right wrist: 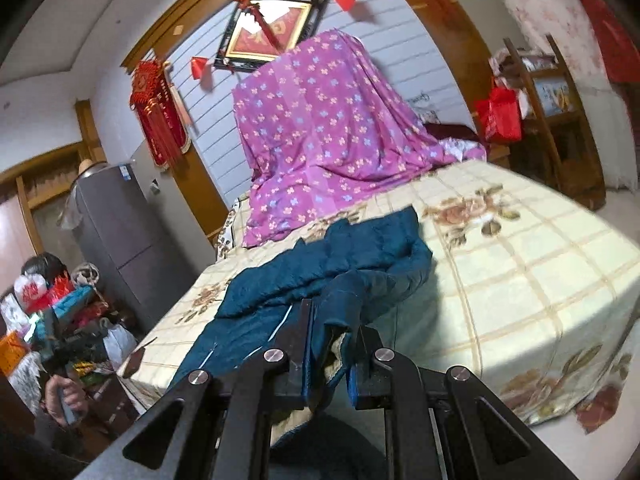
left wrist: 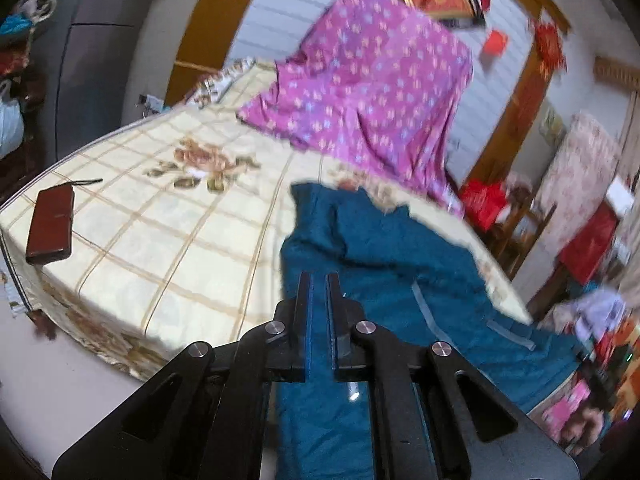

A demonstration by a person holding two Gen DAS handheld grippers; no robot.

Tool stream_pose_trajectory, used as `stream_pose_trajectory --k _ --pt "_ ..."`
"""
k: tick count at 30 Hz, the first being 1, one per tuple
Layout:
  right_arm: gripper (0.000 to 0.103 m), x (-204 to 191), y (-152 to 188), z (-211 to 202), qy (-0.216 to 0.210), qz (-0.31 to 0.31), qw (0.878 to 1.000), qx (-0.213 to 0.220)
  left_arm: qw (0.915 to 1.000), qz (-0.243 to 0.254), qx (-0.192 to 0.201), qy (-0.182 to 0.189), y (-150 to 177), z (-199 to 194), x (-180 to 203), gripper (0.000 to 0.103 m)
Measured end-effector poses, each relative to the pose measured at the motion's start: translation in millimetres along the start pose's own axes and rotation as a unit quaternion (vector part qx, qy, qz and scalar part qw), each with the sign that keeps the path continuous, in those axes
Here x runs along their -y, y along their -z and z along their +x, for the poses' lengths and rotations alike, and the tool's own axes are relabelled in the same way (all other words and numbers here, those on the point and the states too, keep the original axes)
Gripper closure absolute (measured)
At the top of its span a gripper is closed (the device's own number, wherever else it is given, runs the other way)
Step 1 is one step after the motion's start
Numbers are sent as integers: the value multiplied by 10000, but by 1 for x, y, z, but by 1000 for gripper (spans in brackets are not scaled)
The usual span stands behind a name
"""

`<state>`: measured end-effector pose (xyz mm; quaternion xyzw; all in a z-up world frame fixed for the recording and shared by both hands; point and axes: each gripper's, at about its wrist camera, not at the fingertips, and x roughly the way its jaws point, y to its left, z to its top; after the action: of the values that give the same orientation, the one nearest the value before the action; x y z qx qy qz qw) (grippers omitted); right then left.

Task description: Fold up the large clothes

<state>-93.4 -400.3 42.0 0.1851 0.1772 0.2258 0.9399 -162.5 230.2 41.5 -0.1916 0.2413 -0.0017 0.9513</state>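
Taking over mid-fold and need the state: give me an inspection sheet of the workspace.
Surface: bed with cream checked floral cover.
Job's things: teal garment crumpled at the near edge, partly hanging off.
Clutter: brown wallet near one corner; purple floral sheet draped over a pile at the far end.
Grippers: left gripper and right gripper both closed on the garment.
Cables: nothing seen.
Surroundings: grey fridge, red wall decorations, wooden shelf.
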Motion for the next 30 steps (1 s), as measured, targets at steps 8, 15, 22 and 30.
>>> stream_pose_trajectory --k 8,15,22,30 --pt "91 22 27 8 8 344 9989 -314 9914 -246 -1284 -2 66 76 -35 28" --pt "91 28 44 13 125 351 9977 -565 9600 -1307 -2313 880 125 111 -61 26" --pt "91 38 58 20 276 453 9951 -835 9451 -973 -2483 1888 136 109 -19 27" --pt "64 65 80 25 239 1118 9882 -1017 9679 -116 -2068 1421 132 96 12 78"
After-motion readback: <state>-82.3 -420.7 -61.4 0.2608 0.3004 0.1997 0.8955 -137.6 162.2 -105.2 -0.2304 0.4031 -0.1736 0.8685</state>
